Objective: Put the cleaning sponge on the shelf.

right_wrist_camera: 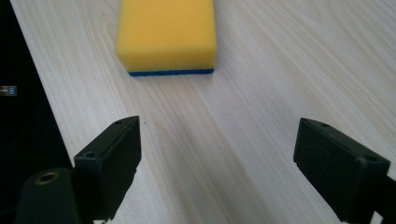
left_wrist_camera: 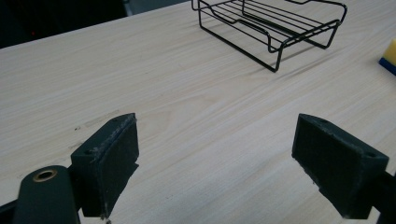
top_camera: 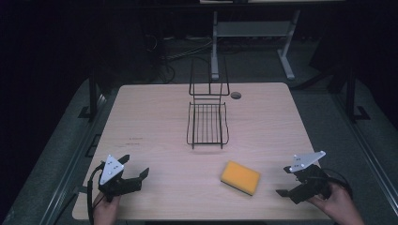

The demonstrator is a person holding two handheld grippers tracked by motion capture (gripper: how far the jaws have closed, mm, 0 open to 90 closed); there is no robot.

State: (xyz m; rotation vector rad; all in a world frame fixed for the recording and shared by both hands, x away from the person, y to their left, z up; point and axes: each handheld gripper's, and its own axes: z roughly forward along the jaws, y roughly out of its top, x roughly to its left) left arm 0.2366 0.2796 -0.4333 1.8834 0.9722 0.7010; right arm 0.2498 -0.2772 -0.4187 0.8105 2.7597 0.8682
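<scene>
One rectangular yellow foam sponge (top_camera: 241, 177), black wire rack (top_camera: 207, 124), pale woodgrain table (top_camera: 155, 117)

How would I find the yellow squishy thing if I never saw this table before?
Look at the pale wooden table, then go to its near edge, toward the right gripper. The sponge lies flat there, nearer than the black wire rack. It is bright yellow with a thin blue bottom layer.

Sponge (top_camera: 240, 177): yellow block with a thin blue layer on the underside, lying flat on the worktop (top_camera: 159, 122), yellow face up, turned at a slight angle. Sits near the front edge, right of centre, untouched, apart from the rack (top_camera: 207, 123) behind it.
</scene>
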